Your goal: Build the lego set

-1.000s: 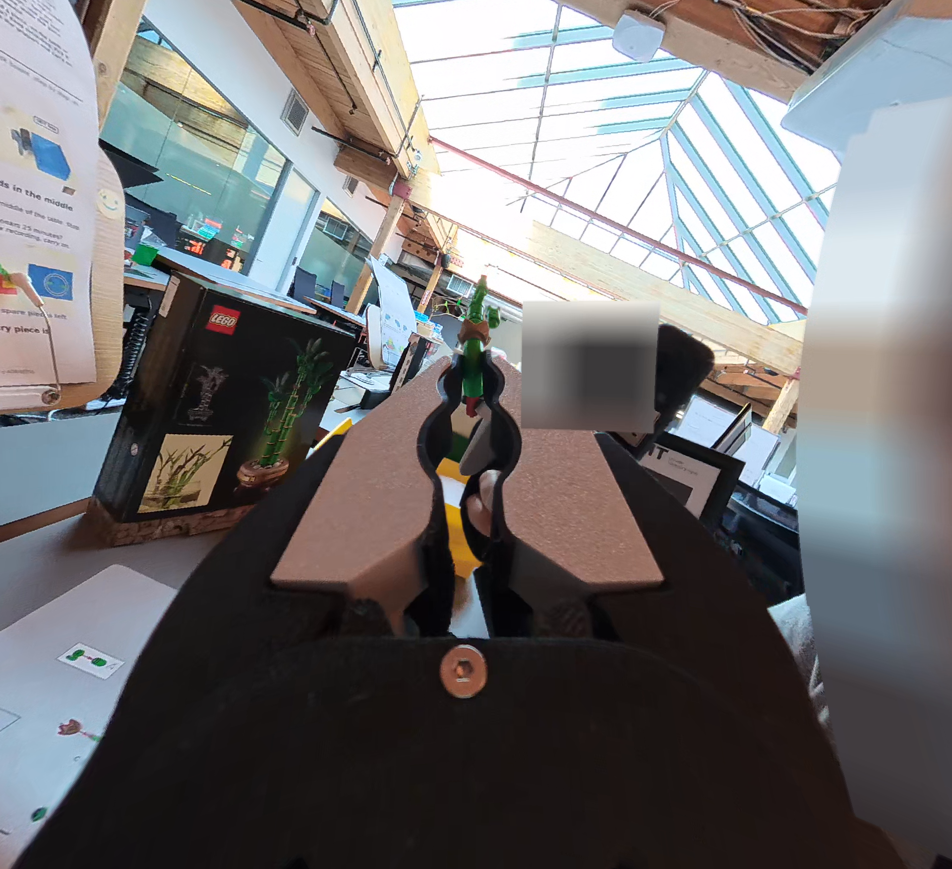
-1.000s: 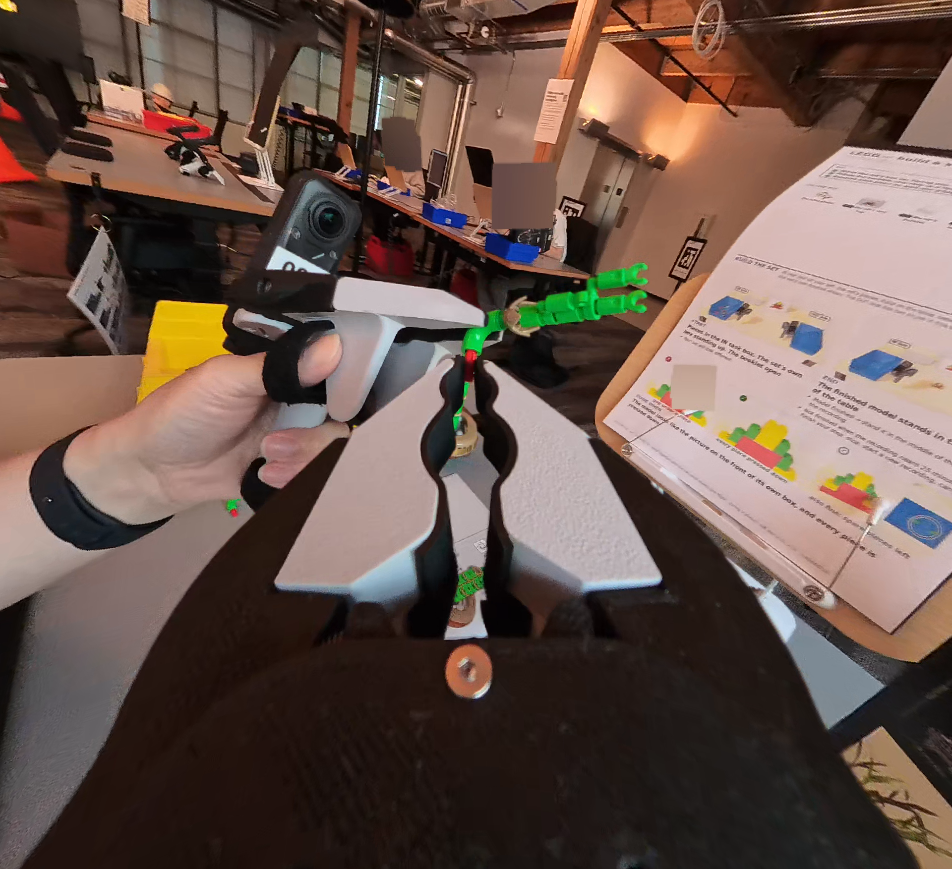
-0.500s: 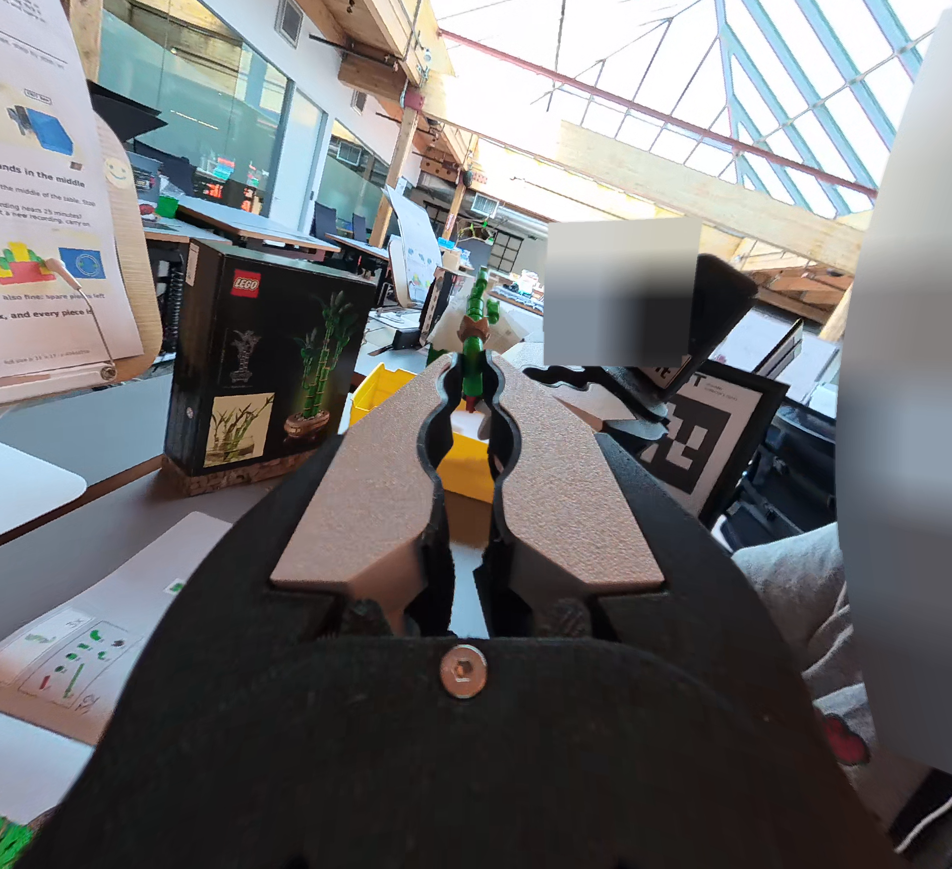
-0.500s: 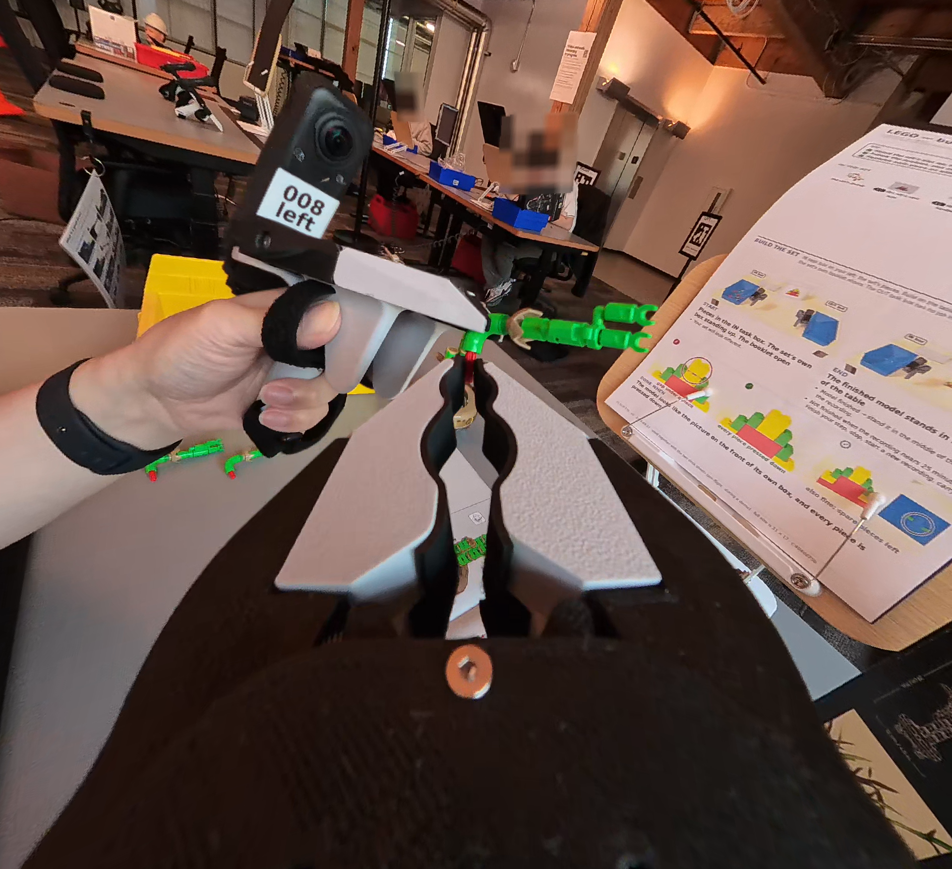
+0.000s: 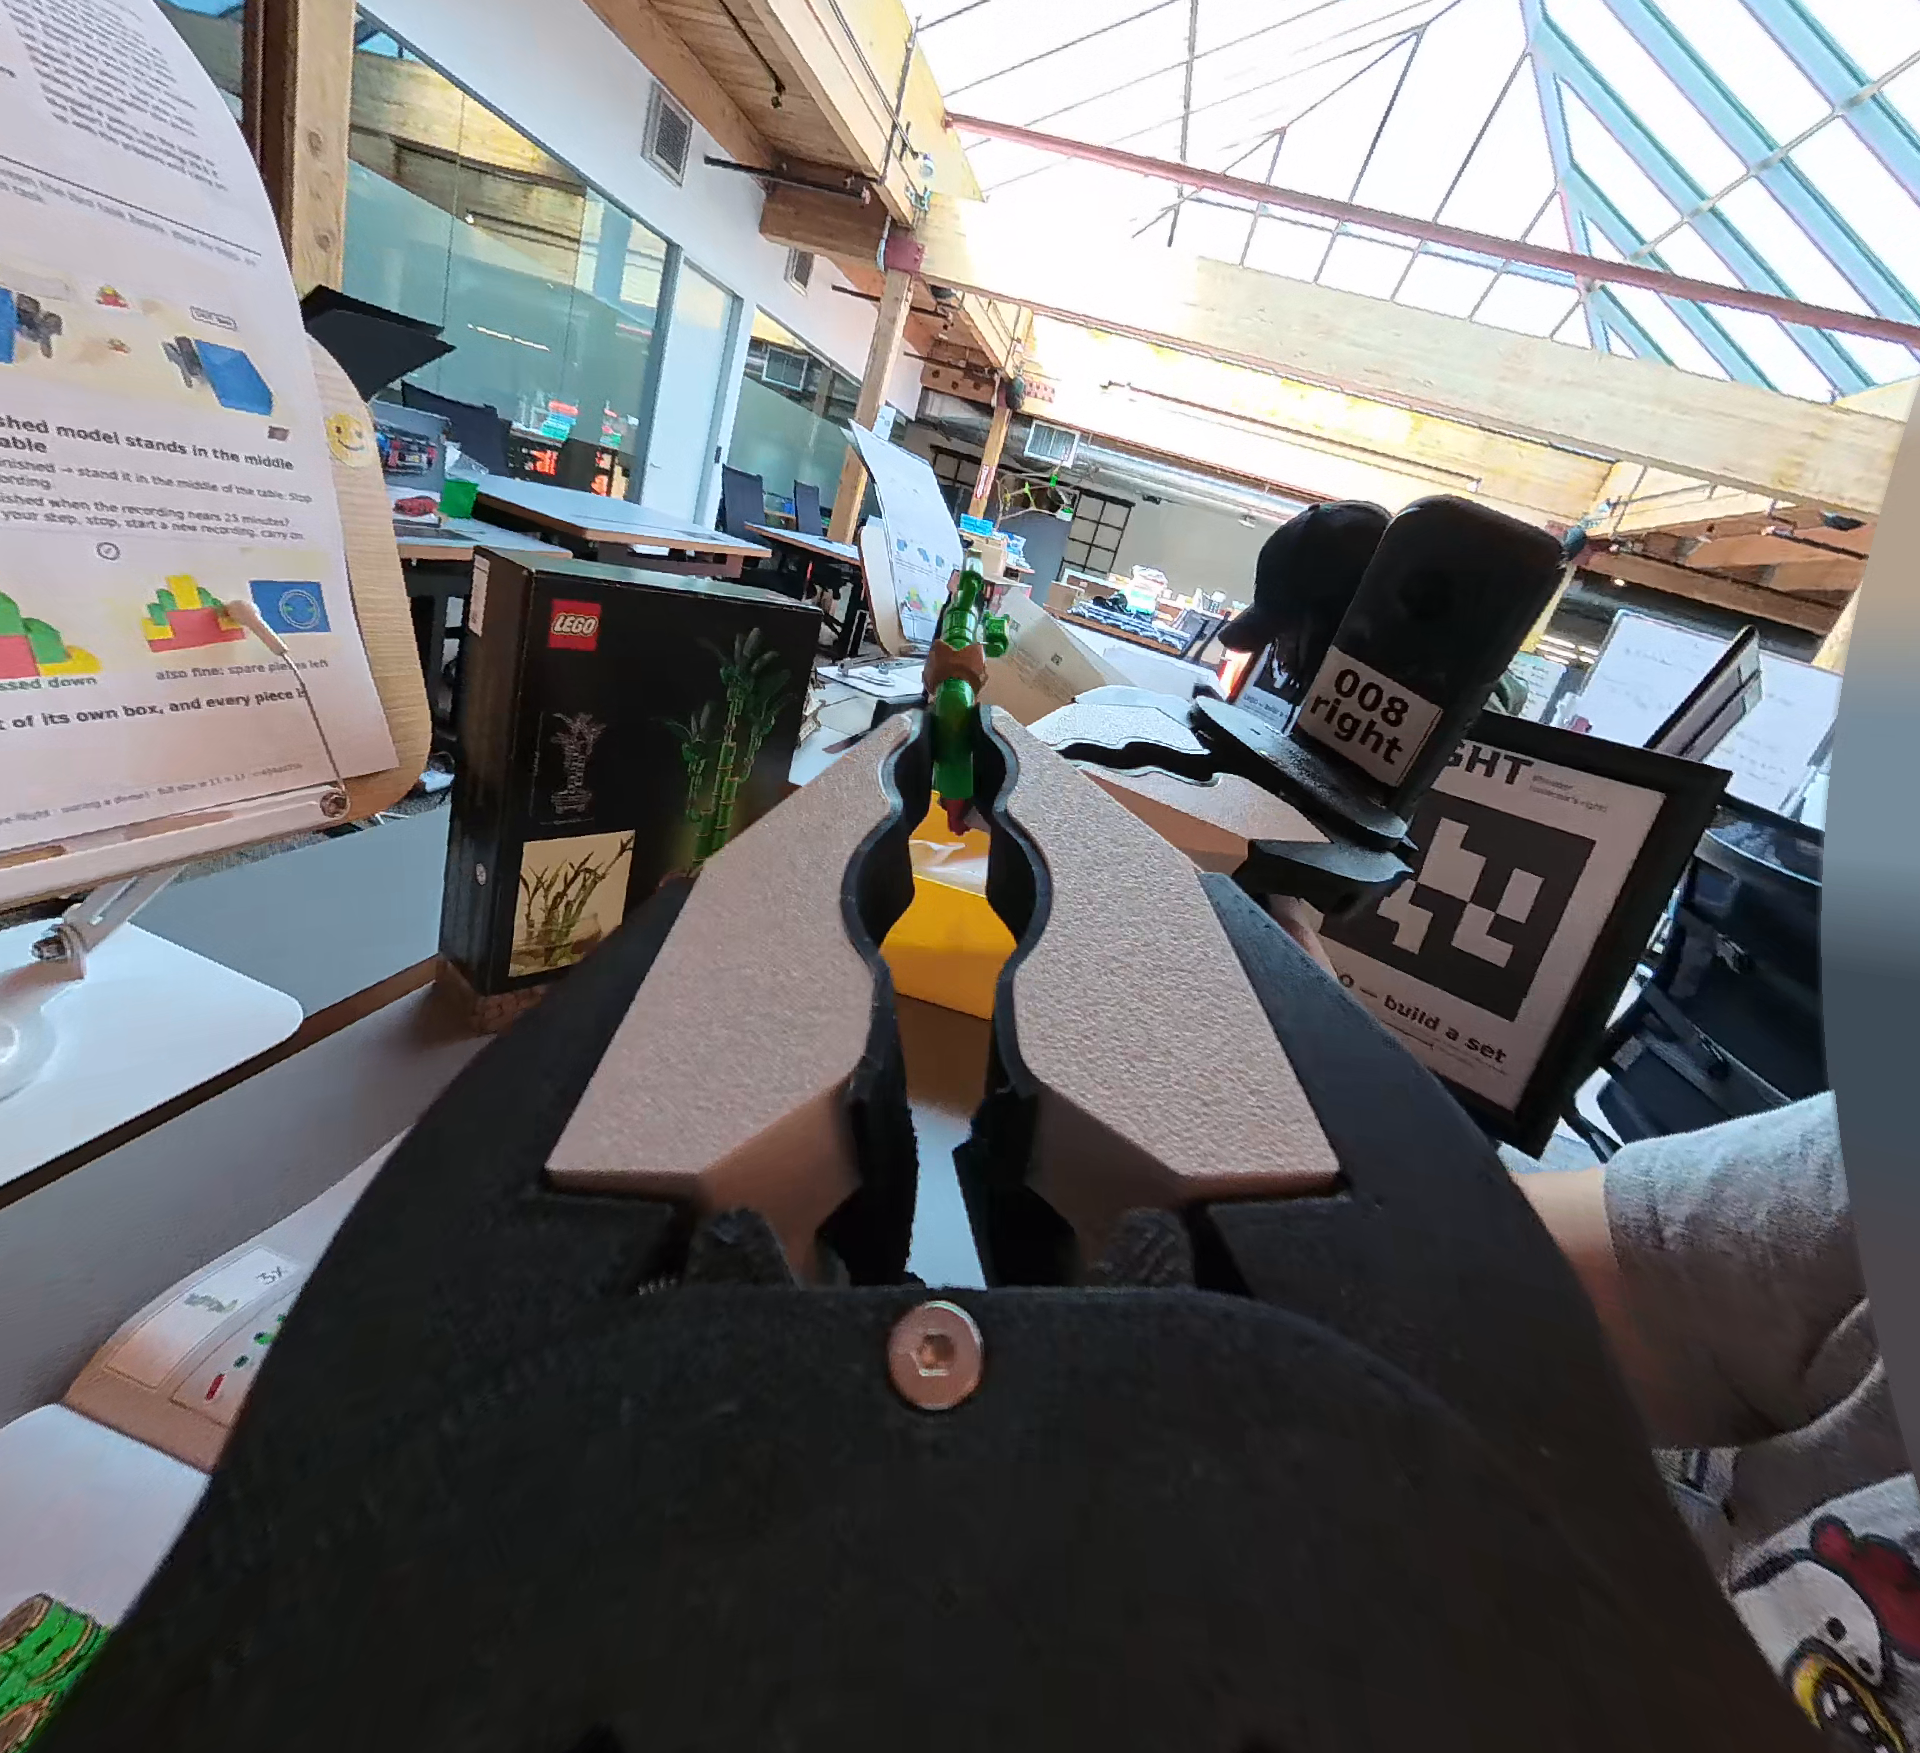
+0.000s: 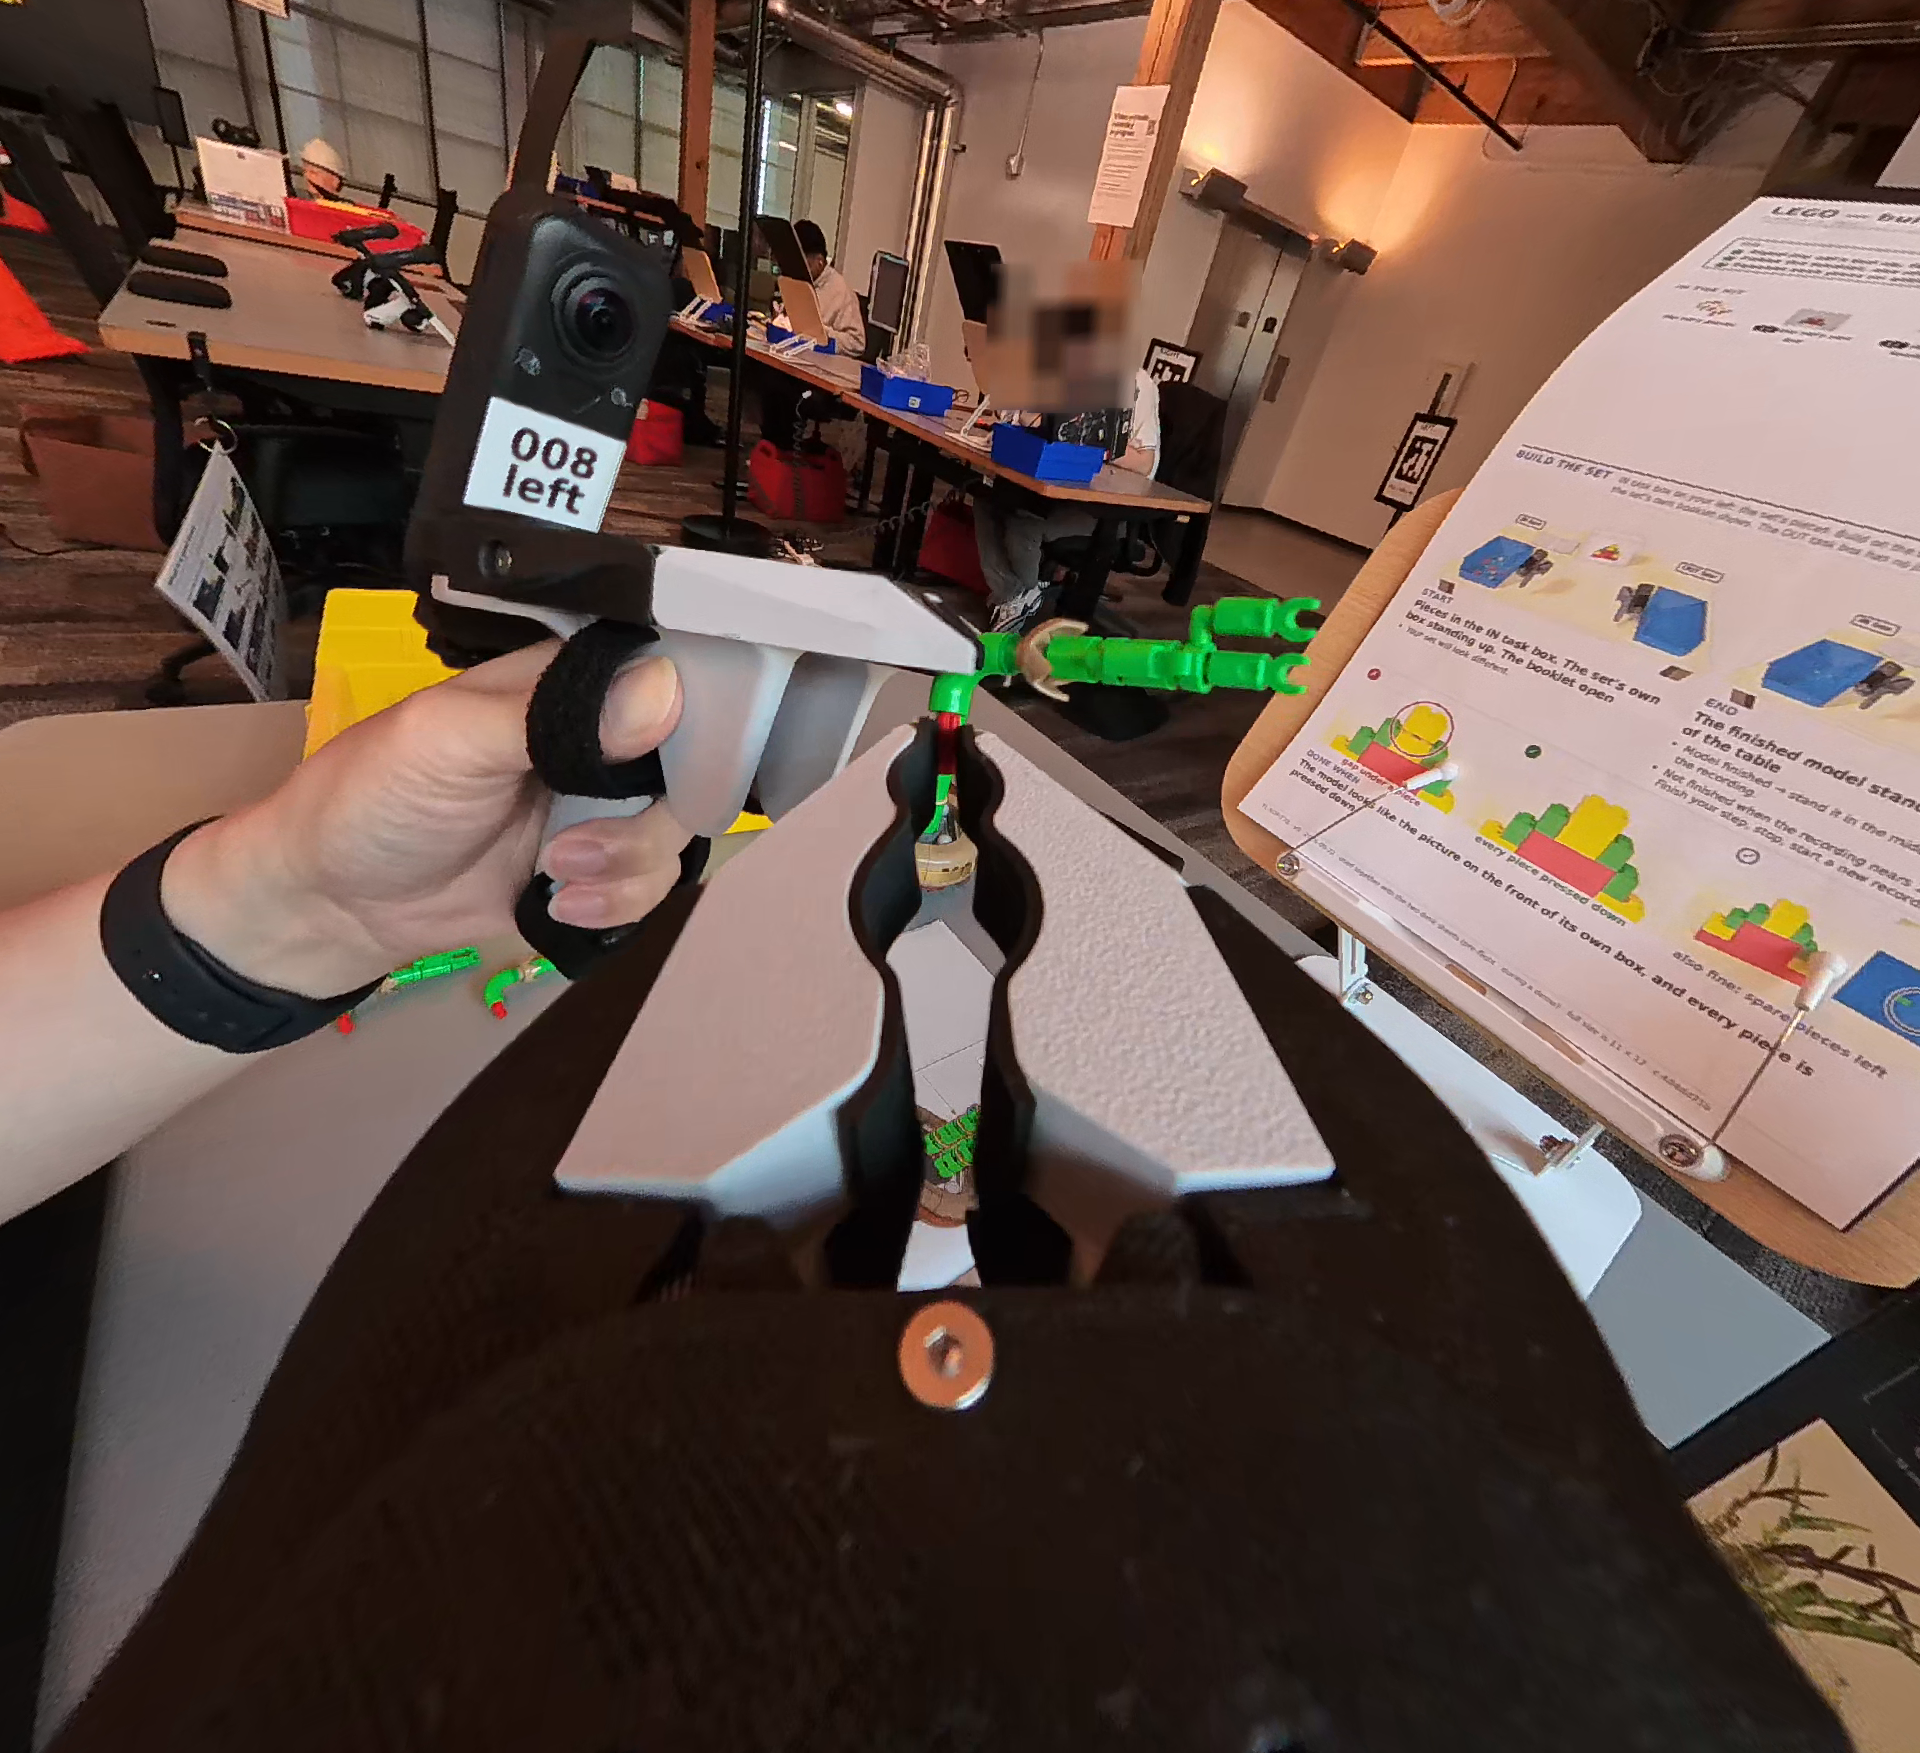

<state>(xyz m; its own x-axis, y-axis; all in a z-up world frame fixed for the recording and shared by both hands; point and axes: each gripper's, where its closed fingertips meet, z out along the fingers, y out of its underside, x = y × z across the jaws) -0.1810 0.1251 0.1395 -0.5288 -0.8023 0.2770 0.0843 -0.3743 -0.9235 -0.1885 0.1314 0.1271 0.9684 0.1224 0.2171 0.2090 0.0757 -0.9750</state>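
My left gripper is shut on a green bamboo stalk with a brown ring; the stalk sticks out past the brown fingertips. In the right wrist view the same stalk lies level, forked at its far end, and comes out of the left gripper's tip. A green elbow with a red pin hangs from its near end. My right gripper is shut on that pin. Both grippers hold the piece in the air above the table.
The black set box stands at the back left, a yellow bin behind the jaws. An instruction sheet on a stand is close on the right. Two loose green pieces lie on the table. A framed marker sign stands right. My two grippers' fingertips are within a few centimetres of each other.
Both views have tipped down from the ceiling towards the table. The stalk has swung from tilted up to level. Both grippers have stayed shut on it.
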